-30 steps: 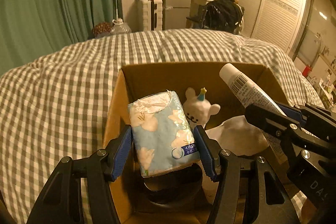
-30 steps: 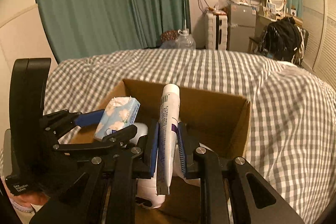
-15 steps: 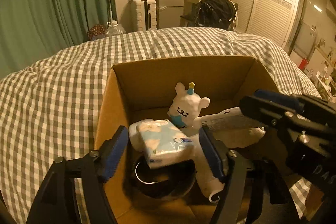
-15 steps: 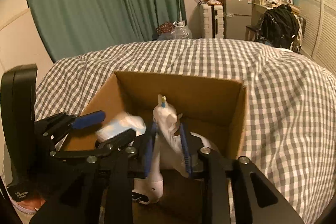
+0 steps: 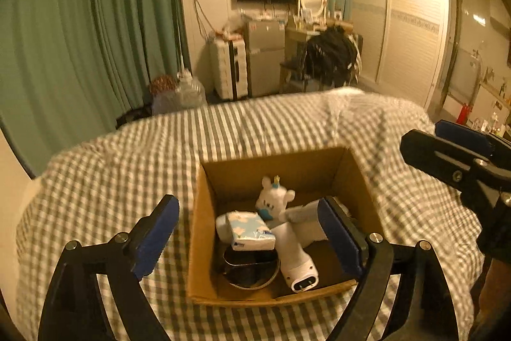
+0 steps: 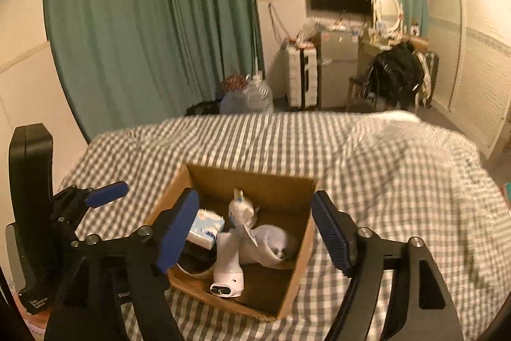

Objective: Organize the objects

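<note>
An open cardboard box point(image 5: 198, 232) point(image 6: 303, 248) sits on the checked bedspread. In it lie a blue flowered tissue pack point(image 5: 250, 230) point(image 6: 206, 227), a white bunny toy point(image 5: 274, 200) point(image 6: 241, 208), a white tube point(image 5: 298, 211), a white device point(image 5: 297, 261) point(image 6: 226, 264), a metal bowl point(image 5: 250, 269) point(image 6: 194, 266) and a white cloth point(image 6: 271, 245). My left gripper point(image 5: 250, 234) is open and empty, raised above the box. My right gripper point(image 6: 255, 232) is open and empty, also raised above the box.
The checked bed point(image 5: 111, 174) spreads around the box. Beyond its far edge are green curtains point(image 5: 80, 37), a water jug point(image 5: 191, 91), a white suitcase point(image 5: 228, 67), a small fridge point(image 5: 265, 59) and a chair with a black bag point(image 5: 332, 56). Sliding doors point(image 5: 412, 27) stand at right.
The left gripper let the tissue pack go and the right let the tube go, both into the box. Both grippers opened wide and drew back upward.
</note>
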### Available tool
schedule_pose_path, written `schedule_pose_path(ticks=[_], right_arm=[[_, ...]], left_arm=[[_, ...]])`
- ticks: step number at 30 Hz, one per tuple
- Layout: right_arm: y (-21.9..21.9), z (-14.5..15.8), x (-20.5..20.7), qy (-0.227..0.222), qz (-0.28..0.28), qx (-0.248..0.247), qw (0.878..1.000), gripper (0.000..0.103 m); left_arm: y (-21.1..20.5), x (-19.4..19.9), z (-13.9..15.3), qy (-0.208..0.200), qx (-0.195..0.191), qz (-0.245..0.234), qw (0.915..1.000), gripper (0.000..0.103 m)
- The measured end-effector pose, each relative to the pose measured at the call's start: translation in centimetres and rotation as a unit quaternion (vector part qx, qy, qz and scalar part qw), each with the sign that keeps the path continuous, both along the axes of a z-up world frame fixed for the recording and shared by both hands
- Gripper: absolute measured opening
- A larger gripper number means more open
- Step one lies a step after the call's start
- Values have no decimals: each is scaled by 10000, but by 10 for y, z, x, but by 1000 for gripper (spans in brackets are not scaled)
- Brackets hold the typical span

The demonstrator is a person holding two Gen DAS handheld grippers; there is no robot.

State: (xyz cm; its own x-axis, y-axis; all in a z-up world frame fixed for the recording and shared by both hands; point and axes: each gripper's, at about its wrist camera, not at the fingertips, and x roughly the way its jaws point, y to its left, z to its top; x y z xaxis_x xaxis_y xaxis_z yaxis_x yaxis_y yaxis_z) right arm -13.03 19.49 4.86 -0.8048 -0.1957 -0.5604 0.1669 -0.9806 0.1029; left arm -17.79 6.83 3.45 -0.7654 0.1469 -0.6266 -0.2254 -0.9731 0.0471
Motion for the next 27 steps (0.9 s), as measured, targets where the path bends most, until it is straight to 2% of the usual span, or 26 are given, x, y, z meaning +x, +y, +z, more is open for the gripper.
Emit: schedule_pose_path(ticks=[2,8,12,16,21,27], right_arm=[[1,17,13,160,-44,-3,9999,80],[-1,69,59,720,-98,18,9974,88],[-3,95,91,996,-221,110,9947,93],[-2,110,116,1304,-251,-36,9911,96],[-6,109,143,1599,-568,132,9854,100],[-15,75,151,1812,-686,362,9804,100]], left_arm=[[-2,13,20,219,9,26,9998,99],[-7,51,66,762,90,40,9970,101],[-13,73,90,1038,131,-25,9945,102],[-23,96,108,1439,146,40,9895,103],[-34,122,111,1840,327,190,9822,103],[-38,144,83,2123,234,463,9758,103]])
